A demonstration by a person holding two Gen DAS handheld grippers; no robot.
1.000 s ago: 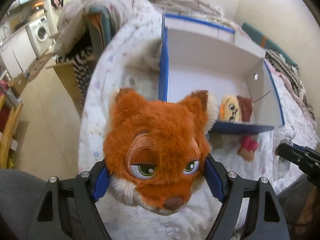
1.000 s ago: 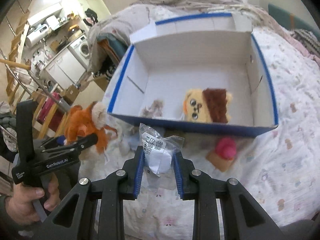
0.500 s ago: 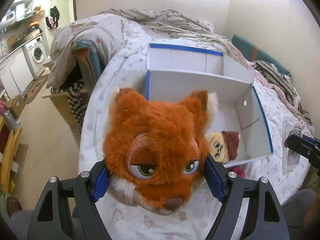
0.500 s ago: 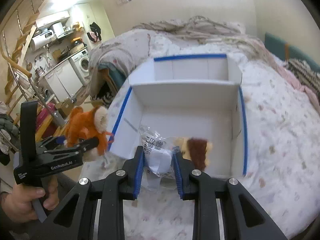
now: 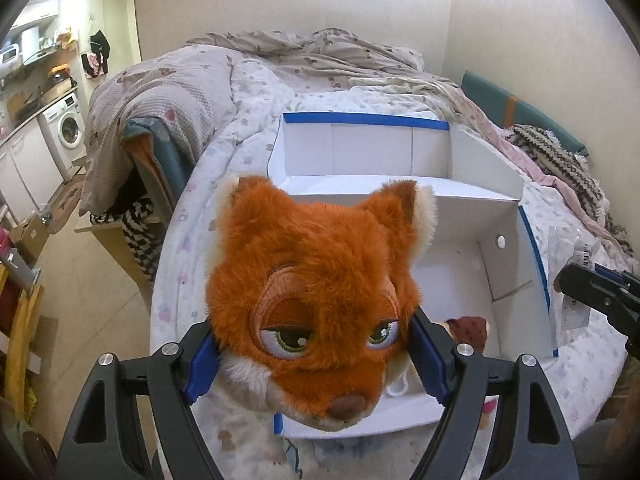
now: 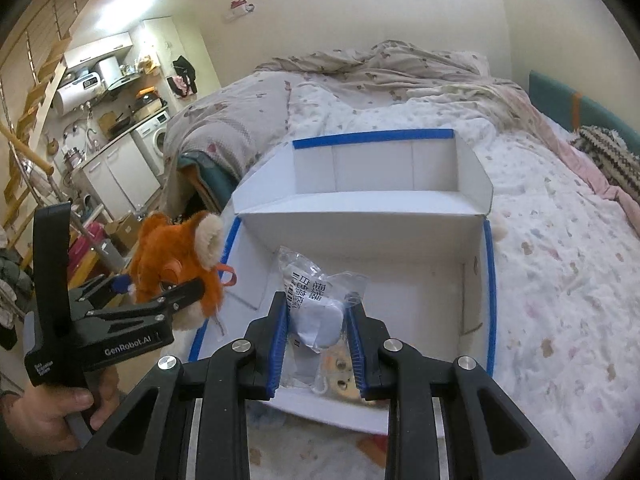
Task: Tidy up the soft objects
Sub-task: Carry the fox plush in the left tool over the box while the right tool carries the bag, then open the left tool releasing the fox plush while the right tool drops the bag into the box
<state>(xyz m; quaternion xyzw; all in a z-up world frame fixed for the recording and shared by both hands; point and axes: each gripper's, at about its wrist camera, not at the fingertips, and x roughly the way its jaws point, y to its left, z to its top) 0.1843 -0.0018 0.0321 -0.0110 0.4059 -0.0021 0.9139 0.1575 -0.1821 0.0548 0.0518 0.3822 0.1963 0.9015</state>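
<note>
Both hands have lifted and now hang over the white box (image 6: pixel 478 240) on the bed (image 6: pixel 560 280), so drop-off looks next. Left gripper (image 5: pixel 316 364) clamped on fox plush (image 5: pixel 316 296); right gripper (image 6: pixel 318 344) clamped on bagged soft item (image 6: pixel 316 312). Yellow plush (image 6: pixel 340 376) in box near edge mostly hidden; bag contents unclear.

Small studio-type home — bed (image 6: pixel 540 280) w/ rumpled floral quilt (image 6: pixel 380 64) fills the room, kitchen nook right beside it: washing machine (image 5: pixel 68 136), white cabinets (image 6: pixel 116 176), cluttered counter, wooden ladder-stairs (image 6: pixel 36 92) — all one open space.
</note>
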